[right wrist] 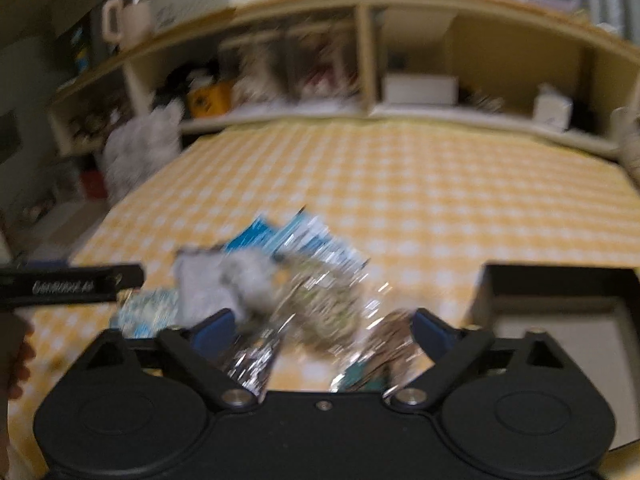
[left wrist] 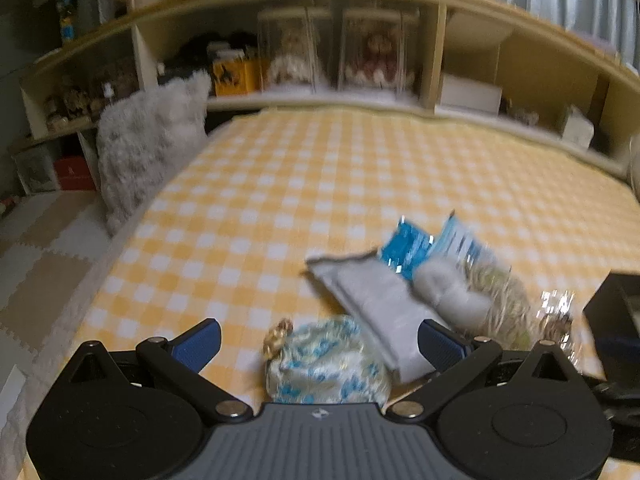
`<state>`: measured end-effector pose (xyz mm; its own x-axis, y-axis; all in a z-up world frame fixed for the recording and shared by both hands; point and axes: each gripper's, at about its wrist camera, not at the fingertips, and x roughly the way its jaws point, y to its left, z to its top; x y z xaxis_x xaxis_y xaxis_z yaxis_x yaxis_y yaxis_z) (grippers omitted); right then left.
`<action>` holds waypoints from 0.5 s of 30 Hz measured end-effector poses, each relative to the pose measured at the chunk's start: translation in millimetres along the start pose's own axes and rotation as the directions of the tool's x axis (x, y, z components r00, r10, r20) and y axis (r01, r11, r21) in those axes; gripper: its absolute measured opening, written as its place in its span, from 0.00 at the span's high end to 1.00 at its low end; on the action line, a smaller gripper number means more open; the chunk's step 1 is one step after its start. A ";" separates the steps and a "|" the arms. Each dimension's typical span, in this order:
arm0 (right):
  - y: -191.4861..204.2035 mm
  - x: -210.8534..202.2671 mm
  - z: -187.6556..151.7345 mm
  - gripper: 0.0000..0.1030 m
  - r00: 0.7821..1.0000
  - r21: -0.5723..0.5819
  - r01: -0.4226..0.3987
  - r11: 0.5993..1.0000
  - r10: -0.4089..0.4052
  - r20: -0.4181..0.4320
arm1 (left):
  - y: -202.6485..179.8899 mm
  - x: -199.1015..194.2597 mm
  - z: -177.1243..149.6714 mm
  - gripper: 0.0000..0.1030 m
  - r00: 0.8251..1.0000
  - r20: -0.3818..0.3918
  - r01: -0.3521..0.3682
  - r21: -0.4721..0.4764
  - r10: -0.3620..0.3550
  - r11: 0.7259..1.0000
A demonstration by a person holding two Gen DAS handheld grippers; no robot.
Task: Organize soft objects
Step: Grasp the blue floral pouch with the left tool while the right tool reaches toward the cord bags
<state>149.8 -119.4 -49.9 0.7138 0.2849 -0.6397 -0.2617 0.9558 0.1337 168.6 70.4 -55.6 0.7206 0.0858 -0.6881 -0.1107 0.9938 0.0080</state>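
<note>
Right wrist — "GenRobot.ai" on left gripper (right wrist: 72,288)

- left gripper (left wrist: 320,340) is held low and level, jaws spread wide, with nothing clamped between the blue pads (left wrist: 198,344).
- right gripper (right wrist: 322,330) also has its jaws wide apart, blue pads (right wrist: 212,330) gripping nothing.
- in the right wrist view the left gripper shows as a dark bar at the left edge, with a bare hand (right wrist: 14,356) below it.

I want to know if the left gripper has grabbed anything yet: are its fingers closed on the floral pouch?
No: the left gripper is spread wide, with the floral pouch lying untouched on the checked bedspread between its fingers.
</note>
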 end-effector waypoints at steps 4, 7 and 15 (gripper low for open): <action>4.0 29.5 -12.1 0.36 0.989 0.059 -0.095 0.994 0.101 -0.107 | -3.4 13.9 -6.3 0.00 0.997 -0.060 0.042 0.048 -0.039 0.998; 9.3 46.2 -21.5 0.44 0.980 0.085 -0.129 0.988 0.140 -0.144 | -9.2 20.9 -12.1 0.01 0.995 -0.091 0.049 0.102 -0.039 0.994; 35.4 54.4 -40.5 0.81 0.977 -0.119 -0.132 0.984 0.108 -0.185 | -8.9 30.9 -18.1 0.02 0.992 -0.119 0.050 0.144 -0.033 0.988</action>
<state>153.1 -72.9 -110.6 0.5484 0.3684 -0.7507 -0.4287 0.8946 0.1258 179.4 62.9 -90.0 0.6369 0.0437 -0.7697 0.0259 0.9966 0.0780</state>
